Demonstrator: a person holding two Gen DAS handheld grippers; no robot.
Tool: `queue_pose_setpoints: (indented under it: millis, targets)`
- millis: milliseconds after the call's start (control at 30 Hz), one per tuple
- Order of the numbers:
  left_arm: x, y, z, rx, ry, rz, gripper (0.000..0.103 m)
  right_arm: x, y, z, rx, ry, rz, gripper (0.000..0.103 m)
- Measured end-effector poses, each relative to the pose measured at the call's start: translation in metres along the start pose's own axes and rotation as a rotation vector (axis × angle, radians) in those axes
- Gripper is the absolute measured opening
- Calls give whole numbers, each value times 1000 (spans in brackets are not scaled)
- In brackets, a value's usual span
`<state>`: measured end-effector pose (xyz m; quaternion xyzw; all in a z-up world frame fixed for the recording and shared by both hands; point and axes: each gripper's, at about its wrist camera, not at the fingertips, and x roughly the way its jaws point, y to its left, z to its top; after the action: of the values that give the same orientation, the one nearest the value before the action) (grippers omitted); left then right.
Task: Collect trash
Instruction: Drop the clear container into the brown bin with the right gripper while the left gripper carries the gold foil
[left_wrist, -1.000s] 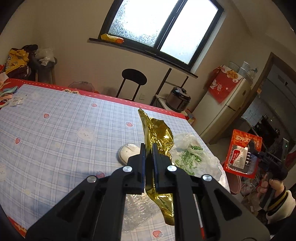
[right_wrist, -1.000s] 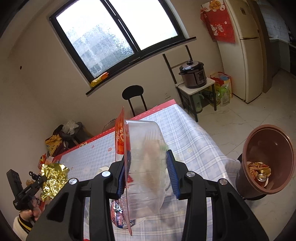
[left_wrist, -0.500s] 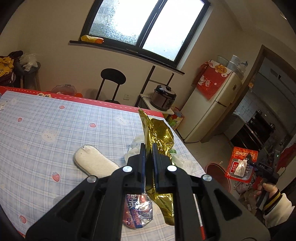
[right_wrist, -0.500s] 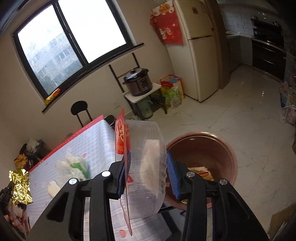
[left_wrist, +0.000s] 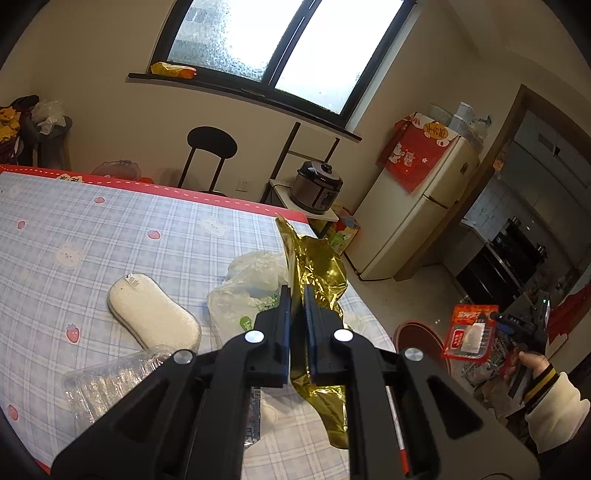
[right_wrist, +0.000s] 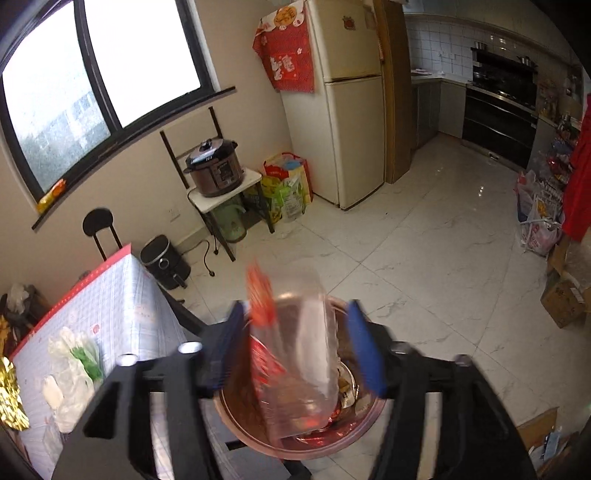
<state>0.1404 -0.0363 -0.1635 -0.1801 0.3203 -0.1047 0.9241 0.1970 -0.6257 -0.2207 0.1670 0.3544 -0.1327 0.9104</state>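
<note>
My left gripper (left_wrist: 297, 291) is shut on a crumpled gold foil wrapper (left_wrist: 321, 269), held up over the right end of the checked table (left_wrist: 110, 229). My right gripper (right_wrist: 295, 306) hangs above the brown trash bin (right_wrist: 236, 417), and its jaws are opening. A clear plastic package with a red card (right_wrist: 295, 354) sits blurred between them, clear of both blue pads (right_wrist: 364, 347), and drops toward the bin. On the table lie a white oval pad (left_wrist: 153, 314), a clear bag with green scraps (left_wrist: 251, 291) and a crushed clear bottle (left_wrist: 110, 380).
The bin (left_wrist: 417, 332) stands on the tiled floor just off the table's right end. A rice cooker (right_wrist: 214, 171) on a small stand, a fridge (right_wrist: 351, 129), a black stool (left_wrist: 210, 144), a black appliance (right_wrist: 164, 254) and cardboard boxes (right_wrist: 561, 299) ring the open floor.
My right gripper swung from over the table to above the bin, then its jaws spread and the package slipped down. My left gripper moved right along the table, still gripping the foil.
</note>
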Motion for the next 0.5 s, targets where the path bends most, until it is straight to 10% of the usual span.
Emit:
queue_pose_setpoints:
  millis: [233, 500]
  targets:
    - [-11, 8, 14, 31, -1, -1, 11, -26, 19, -2, 4, -75, -7, 97]
    - [-3, -3, 30, 113, 26, -57, 11, -58, 46, -18, -7, -107, -37, 98]
